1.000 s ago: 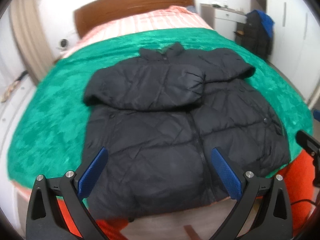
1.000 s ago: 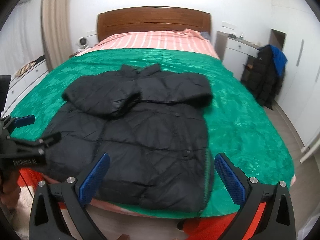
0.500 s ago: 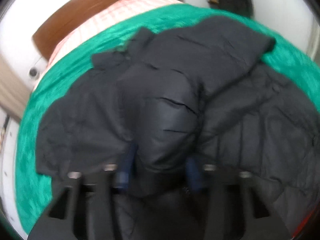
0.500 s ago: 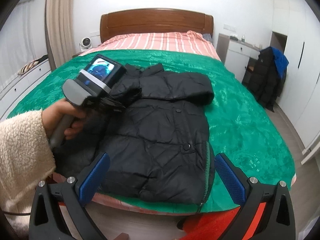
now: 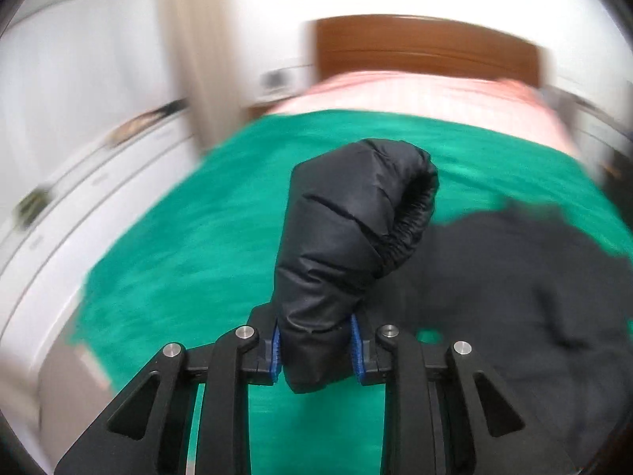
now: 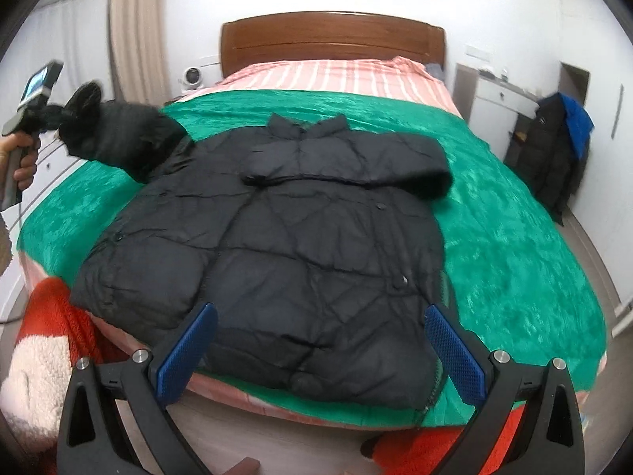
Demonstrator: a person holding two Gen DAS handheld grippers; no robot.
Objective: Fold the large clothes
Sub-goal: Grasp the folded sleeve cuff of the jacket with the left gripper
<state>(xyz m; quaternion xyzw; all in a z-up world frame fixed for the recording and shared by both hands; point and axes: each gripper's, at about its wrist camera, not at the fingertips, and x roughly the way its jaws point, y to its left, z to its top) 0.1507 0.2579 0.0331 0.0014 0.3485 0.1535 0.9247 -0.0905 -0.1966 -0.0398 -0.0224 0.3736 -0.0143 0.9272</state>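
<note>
Left gripper (image 5: 315,350) just clamped the jacket (image 6: 277,245) sleeve cuff (image 5: 411,217) (puffy, slippery, probably light); right gripper (image 6: 320,350) fingers apart, empty.

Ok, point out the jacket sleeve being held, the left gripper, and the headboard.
jacket sleeve (image 5: 356,217), left wrist view, puffy cuff end.
left gripper (image 5: 315,350), left wrist view, between its fingertips.
headboard (image 6: 332,37), right wrist view, wooden panel.

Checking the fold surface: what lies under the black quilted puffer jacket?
The black quilted puffer jacket lies on a green plush blanket covering the bed. The blanket beneath its body is hidden; anything trapped there cannot be seen.
</note>
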